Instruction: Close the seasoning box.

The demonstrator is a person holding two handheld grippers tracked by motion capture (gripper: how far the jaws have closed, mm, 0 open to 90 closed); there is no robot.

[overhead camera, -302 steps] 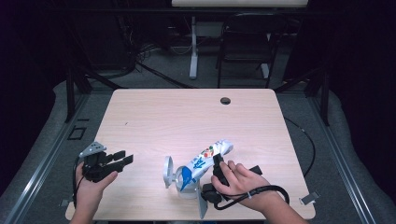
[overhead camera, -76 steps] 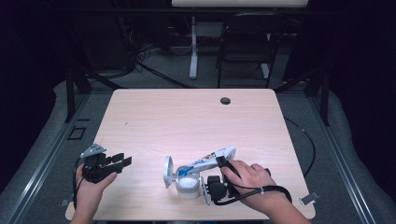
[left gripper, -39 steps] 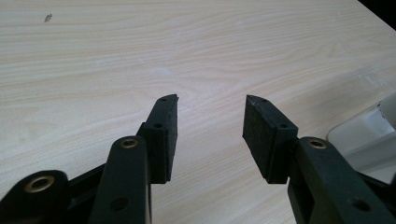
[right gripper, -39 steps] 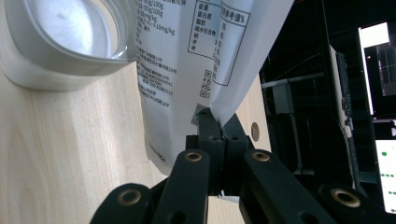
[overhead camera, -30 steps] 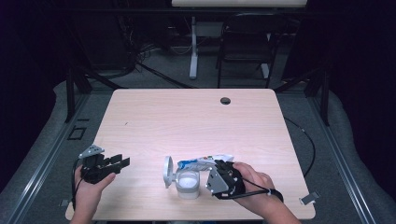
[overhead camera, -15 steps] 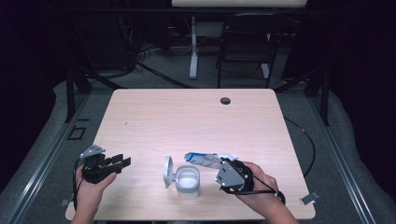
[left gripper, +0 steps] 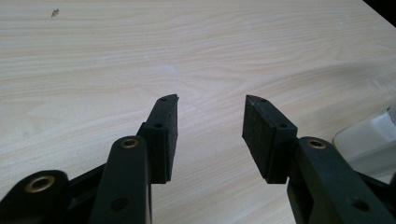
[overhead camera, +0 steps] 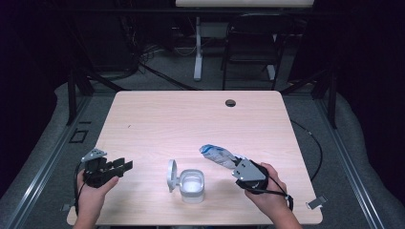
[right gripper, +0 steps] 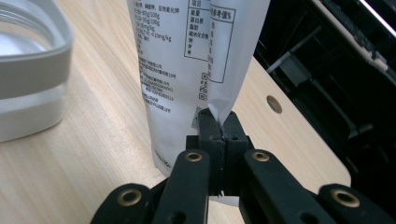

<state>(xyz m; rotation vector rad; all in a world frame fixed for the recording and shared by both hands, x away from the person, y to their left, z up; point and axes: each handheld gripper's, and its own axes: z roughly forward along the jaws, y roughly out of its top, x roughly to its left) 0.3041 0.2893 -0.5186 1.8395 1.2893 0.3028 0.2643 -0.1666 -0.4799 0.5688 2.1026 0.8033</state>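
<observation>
A white and blue pouch [overhead camera: 217, 154] with printed text [right gripper: 187, 56] lies low over the table right of a white container. My right gripper [overhead camera: 237, 166] is shut on the pouch's bottom edge [right gripper: 219, 122]. The white container [overhead camera: 192, 184] stands open near the front middle, its round lid [overhead camera: 171, 175] hinged up at its left; its rim [right gripper: 32, 51] shows at the left of the right gripper view. My left gripper [overhead camera: 125, 165] rests at the front left, jaws open with bare wood between them [left gripper: 211, 116], and points toward the container.
The wooden table [overhead camera: 191, 119] has a round cable hole [overhead camera: 230, 102] at its far edge. A chair and a desk leg stand on the dark floor beyond. A corner of the white container [left gripper: 369, 140] shows at the right of the left gripper view.
My right gripper has carried the pouch away from above the container, to the right and down. The left gripper has stayed in place.
</observation>
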